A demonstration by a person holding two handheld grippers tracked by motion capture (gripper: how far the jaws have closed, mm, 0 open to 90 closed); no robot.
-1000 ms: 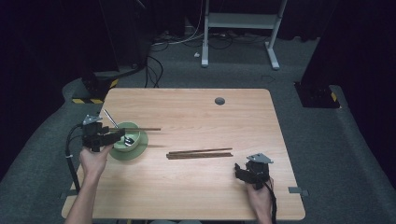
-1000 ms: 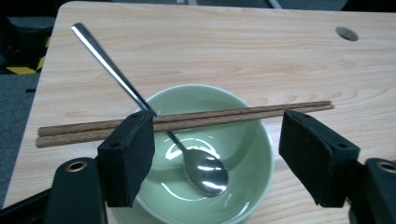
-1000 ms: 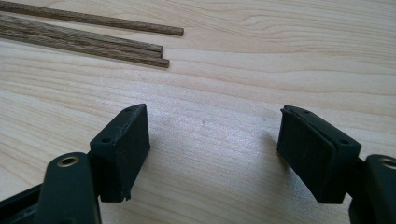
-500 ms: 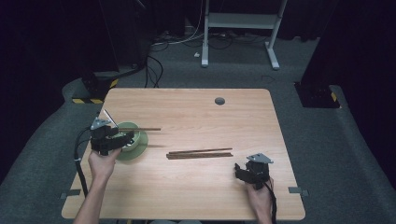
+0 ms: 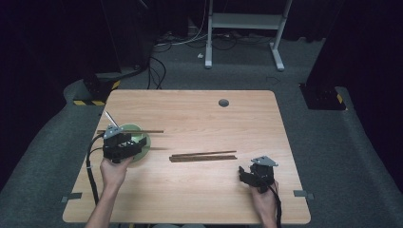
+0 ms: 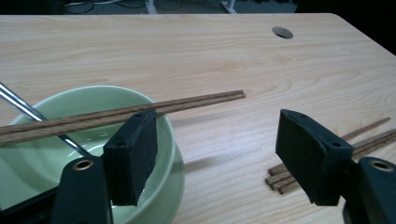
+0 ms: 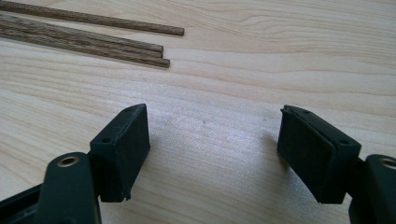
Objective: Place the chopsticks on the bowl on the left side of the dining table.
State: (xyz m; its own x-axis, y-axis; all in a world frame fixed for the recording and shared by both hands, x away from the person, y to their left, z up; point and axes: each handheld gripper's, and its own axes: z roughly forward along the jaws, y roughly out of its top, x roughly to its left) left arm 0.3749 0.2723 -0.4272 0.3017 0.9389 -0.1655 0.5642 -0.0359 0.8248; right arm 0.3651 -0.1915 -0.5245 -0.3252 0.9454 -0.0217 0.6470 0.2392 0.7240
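My right gripper (image 5: 246,175) sits nearest me at the right front of the bench (image 5: 199,204), low over the wood. In the right gripper view its jaws stand wide apart with bare bench between them and nothing held. Just beyond them lies the loose bundle of chopsticks (image 7: 88,37), their ends pointing across the view; from above that bundle (image 5: 203,156) lies flat at the middle of the bench, well apart from either gripper.

My left gripper (image 5: 137,147) is at the left side, over the near part of the green bowl (image 5: 142,137). In the left gripper view its jaws are spread wide and grip nothing. They have just been closing a little, with only the bowl's rim and bare bench between them. The left-hand pad in that view hangs in front of the bowl's rim (image 6: 159,112), the other pad stands out over open bench with the bundle's ends (image 6: 280,179) just behind it. I cannot tell whether the near pad touches the bowl.

A pair of chopsticks (image 6: 140,111) rests across the top of the bowl, its tips reaching past the rim over the bench; from above the pair (image 5: 130,131) runs level across the bowl's far edge. A thin metal utensil (image 6: 28,112) leans inside the bowl, its handle (image 5: 110,118) sticking out toward the far left.

Farther back, the bench has a round cable hole (image 5: 223,102) near its far edge.
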